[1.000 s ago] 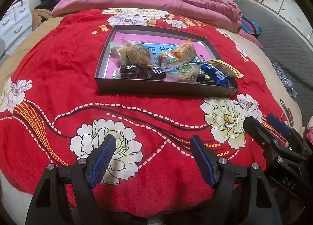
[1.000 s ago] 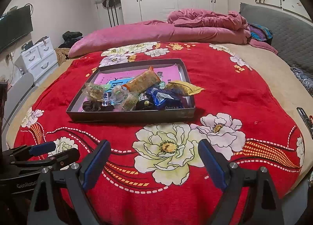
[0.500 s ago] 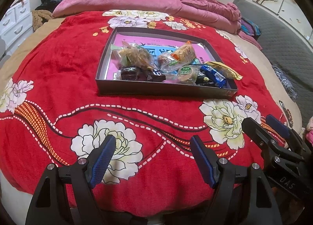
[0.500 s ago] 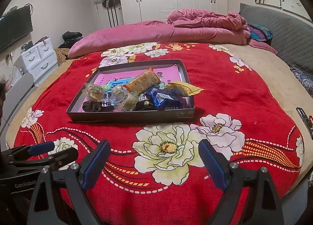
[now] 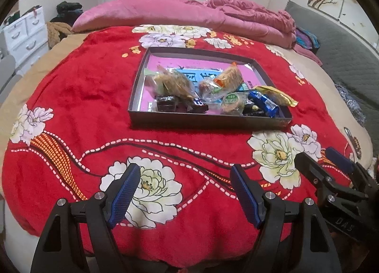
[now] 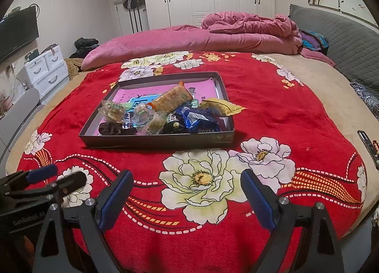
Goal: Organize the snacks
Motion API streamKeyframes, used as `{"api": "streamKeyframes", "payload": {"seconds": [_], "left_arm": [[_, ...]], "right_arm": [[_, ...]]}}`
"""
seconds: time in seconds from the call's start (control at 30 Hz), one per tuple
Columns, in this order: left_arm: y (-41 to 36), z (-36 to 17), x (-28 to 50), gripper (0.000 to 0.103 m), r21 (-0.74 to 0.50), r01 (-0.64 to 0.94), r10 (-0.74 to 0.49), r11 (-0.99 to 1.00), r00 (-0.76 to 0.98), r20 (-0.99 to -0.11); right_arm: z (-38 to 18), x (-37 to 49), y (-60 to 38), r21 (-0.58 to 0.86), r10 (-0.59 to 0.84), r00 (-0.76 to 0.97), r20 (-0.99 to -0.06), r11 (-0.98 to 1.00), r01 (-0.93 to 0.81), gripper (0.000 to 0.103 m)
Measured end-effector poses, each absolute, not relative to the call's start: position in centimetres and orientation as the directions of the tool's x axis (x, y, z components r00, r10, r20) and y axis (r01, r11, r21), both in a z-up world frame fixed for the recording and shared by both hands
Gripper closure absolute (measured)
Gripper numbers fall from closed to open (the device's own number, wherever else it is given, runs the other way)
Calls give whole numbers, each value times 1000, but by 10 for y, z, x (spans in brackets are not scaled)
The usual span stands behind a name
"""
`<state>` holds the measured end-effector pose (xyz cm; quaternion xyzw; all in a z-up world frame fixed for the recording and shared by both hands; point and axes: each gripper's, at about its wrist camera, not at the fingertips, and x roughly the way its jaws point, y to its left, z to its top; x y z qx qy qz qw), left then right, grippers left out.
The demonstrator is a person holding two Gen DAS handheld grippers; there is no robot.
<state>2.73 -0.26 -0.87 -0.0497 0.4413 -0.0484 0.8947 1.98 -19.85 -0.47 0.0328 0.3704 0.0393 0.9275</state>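
A shallow dark tray [image 5: 208,122] with a pink floor lies on the red flowered blanket [image 5: 94,97]. Several wrapped snacks are heaped in its near half: an orange packet [image 5: 228,77], a blue wrapper [image 5: 263,103], a dark chocolate bar [image 5: 170,104] and a yellow packet [image 5: 276,95] hanging over the right rim. My left gripper [image 5: 184,171] hovers open and empty over the blanket, well short of the tray. The right gripper [image 6: 187,175] is also open and empty, facing the tray [image 6: 156,141] from the near right. Each shows in the other's view: right gripper [image 5: 316,154], left gripper [image 6: 66,174].
A pink duvet [image 6: 213,35] is bunched along the far side of the bed. A grey quilted headboard [image 6: 343,43] runs on the right. White drawers [image 6: 45,69] and a wall TV [image 6: 16,31] stand to the left. A small dark object [image 6: 367,145] lies at the bed's right edge.
The left gripper has tipped upward slightly, so the tray sits lower in its view and more of the wardrobe shows. The right gripper has stayed still. Both remain open.
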Motion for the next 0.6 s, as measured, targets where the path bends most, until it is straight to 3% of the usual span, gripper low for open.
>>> {"api": "streamKeyframes", "payload": {"seconds": [0.27,0.37,0.6], "left_arm": [[-1,-13,31,24,-128,22,-117,991,590,-799],[0,-13,32,24,-126,11,-108,992,587,-803],[23,-3,43,24,-170,-46,-105,984,622,-776]], "right_arm": [[-5,21,-201,89,81,724,-685,996,-28,11],[-6,24,-204,85,67,726,-684,996,-12,0],[5,41,-231,55,-36,763,-645,994,94,0]]}}
